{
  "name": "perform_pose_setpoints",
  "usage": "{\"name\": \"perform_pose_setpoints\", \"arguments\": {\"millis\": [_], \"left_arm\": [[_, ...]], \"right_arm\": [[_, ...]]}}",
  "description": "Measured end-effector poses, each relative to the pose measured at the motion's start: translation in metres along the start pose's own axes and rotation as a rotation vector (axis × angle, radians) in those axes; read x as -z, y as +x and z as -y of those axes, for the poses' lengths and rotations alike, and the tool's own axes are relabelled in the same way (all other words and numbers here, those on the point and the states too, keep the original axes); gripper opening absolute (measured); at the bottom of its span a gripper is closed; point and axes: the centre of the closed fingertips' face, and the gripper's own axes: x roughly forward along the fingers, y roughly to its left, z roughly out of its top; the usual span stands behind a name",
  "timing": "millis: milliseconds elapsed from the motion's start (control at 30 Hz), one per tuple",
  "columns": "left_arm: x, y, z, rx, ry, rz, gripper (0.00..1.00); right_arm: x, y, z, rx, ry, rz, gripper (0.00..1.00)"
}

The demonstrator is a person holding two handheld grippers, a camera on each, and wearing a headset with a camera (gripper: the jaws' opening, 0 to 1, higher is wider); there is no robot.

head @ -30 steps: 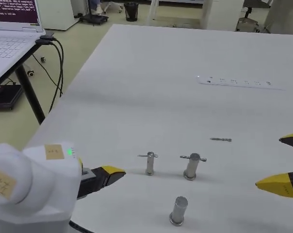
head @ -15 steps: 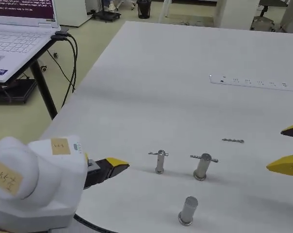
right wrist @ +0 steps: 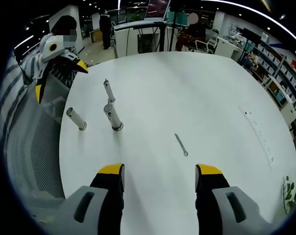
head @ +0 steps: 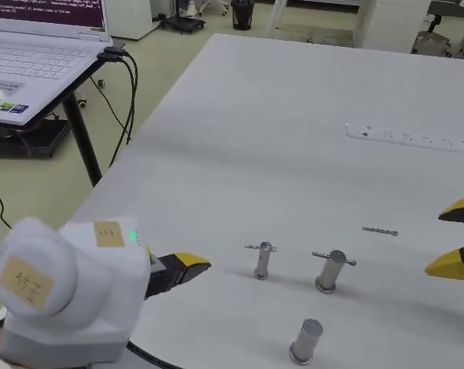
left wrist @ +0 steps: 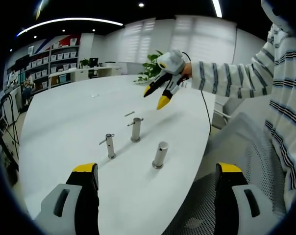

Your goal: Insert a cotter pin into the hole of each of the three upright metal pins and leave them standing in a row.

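The bare pin (head: pixel 306 340) stands on its wide foot near the front edge of the white tabletop (head: pixel 278 115), with nothing through its top; everything else is placed from it.

Far to its left and well beyond it, off the tabletop, an open laptop (head: pixel 40 65) sits on a dark stand, with black cables (head: pixel 126 92) hanging from its side. Left of the bare pin and well apart from it, the left gripper (head: pixel 187 265) hangs at the tabletop's edge. In the left gripper view its yellow-tipped jaws are spread wide and hold nothing.

Just beyond the bare pin and a little left stands the left pin (head: pixel 263 263), upright, with the first cotter pin (head: pixel 255 247) through the hole near its top. Just beyond and slightly right stands the right pin (head: pixel 329 271), also upright, with the second cotter pin (head: pixel 322 255) through its hole. These two stand side by side and apart, and the bare pin sits out of their line, nearer the person.

Farther beyond and to the right, the loose cotter pin (head: pixel 380 231) lies flat on the tabletop, touching nothing. Far beyond it on the same side lies a white power strip (head: pixel 412 140).

Right of the bare pin and well apart, the right gripper (head: pixel 455 237) hangs over the tabletop with its jaws apart and empty. In the right gripper view the loose cotter pin lies ahead of them. A striped sleeve (left wrist: pixel 226 78) reaches to that gripper.
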Motion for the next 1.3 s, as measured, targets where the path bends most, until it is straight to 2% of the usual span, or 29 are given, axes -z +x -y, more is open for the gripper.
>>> {"name": "perform_pose_setpoints", "arguments": {"millis": [200,300,367,500,667,767,867,1033,1300], "left_arm": [[0.004,-0.001,0.002,0.014,0.0,-0.017,0.96],[0.003,-0.002,0.0,0.007,-0.001,-0.006,0.96],[-0.001,-0.003,-0.004,-0.023,0.024,0.018,0.96],[0.001,-0.006,-0.009,-0.036,0.01,0.02,0.95],[0.005,-0.008,-0.011,-0.043,0.005,0.013,0.94],[0.006,-0.009,-0.01,-0.033,-0.036,0.02,0.94],[0.005,-0.009,-0.011,-0.039,-0.039,0.029,0.94],[0.002,-0.007,-0.01,-0.03,-0.042,0.033,0.94],[0.004,0.001,-0.004,0.002,-0.035,0.006,0.92]], "right_arm": [[-0.001,0.012,0.004,-0.019,-0.017,-0.027,0.51],[-0.003,0.021,-0.001,-0.059,-0.023,-0.03,0.51],[-0.003,0.026,-0.001,-0.063,-0.038,-0.043,0.51],[-0.002,0.034,0.001,-0.066,-0.066,-0.071,0.47],[-0.004,0.043,0.004,-0.07,-0.083,-0.079,0.39],[-0.006,0.049,0.009,-0.069,-0.074,-0.08,0.36],[-0.007,0.054,0.012,-0.07,-0.068,-0.081,0.35],[0.0,0.063,0.025,-0.05,-0.05,-0.124,0.34],[0.005,0.069,0.038,-0.048,-0.036,-0.149,0.22]]}}
